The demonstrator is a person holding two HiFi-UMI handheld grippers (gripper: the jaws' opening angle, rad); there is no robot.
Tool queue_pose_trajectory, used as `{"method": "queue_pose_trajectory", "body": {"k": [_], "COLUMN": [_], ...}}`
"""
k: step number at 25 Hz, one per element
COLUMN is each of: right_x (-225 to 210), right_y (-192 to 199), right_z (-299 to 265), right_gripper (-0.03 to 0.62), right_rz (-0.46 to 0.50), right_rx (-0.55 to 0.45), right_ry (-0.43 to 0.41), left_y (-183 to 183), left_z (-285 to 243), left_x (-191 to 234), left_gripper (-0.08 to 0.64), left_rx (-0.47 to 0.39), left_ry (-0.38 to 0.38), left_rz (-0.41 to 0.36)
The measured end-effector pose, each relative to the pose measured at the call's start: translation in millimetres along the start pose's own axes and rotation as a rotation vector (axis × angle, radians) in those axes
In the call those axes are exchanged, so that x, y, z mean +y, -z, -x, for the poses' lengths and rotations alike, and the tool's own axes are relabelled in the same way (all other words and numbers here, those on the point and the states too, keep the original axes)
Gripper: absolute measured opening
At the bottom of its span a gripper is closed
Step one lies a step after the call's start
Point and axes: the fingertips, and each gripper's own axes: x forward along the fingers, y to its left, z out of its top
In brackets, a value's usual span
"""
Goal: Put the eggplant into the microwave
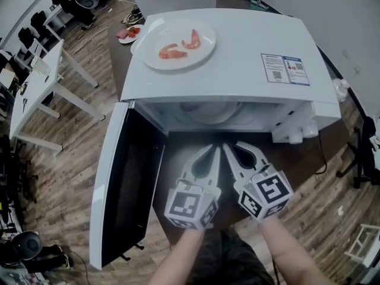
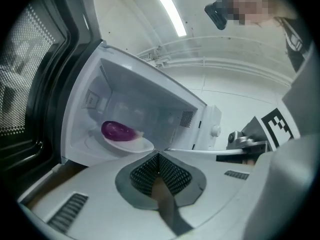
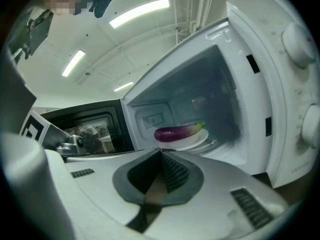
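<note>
1. Task object. The glossy purple eggplant with a green stem end is lying on its side on a shallow white round plate, inside the cavity of the boxy white microwave oven. The right gripper view is showing it lengthwise, stem end pointing toward the control-panel side.

2. Oven. The dark-windowed microwave door is hanging fully open, swung out to the left of the cavity. Two white round knobs are sitting on the control panel at the right of the opening.

3. Left gripper. It is hovering just outside the opening, pointing at the cavity. Its two jaws are meeting at the tips, and nothing is lying between the ribbed pads.

4. Right gripper. It is hovering just beside the left one, almost touching it at the tips. Its jaws are likewise pressed together with nothing between them.

5. Top of the oven. A second white round plate is resting on the roof near the back left corner, carrying two orange-pink curled shrimp pieces. A blue-and-white printed label is sitting on the roof toward the right.

6. Surroundings. The oven is standing on a dark brown tabletop, over a wood-plank floor.
</note>
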Motion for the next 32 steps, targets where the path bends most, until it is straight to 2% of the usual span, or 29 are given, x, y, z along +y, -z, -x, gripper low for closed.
{"method": "queue_pose_trajectory", "body": {"k": [4,9,13,26,32], "right_x": [10.0,27.6,41.1,73.8,90.3], "right_y": [1.3,-6.1,-15.5,-38.3,-47.4], "right_z": [15.7,30.4,41.5,74.9,86.2], "right_gripper": [0.003,0.002,0.002,0.003,0.002], "right_rz": [0.013,0.018,0.015,0.054,0.1], "right_rx": [0.009,0.021,0.007,0.019,0.007], "right_ry": [-0.021,-0.063,-0.086,-0.118,-0.124], "left_y": [-5.0,-14.6,-25.6,-53.8,-63.3], "left_z": [14.5,30.0,42.2,76.5,89.0], "left_x": [-16.6,-23.9,-31.2,-58.8,-63.2], "left_gripper": [0.002,0.002,0.0,0.002,0.0], "left_rx": [0.0,-0.004,-0.004,-0.007,-0.03], "left_ry": [0.012,0.016,0.027,0.053,0.029], "left_rz": [-0.041,-0.015,-0.026,-0.074,-0.079]}}
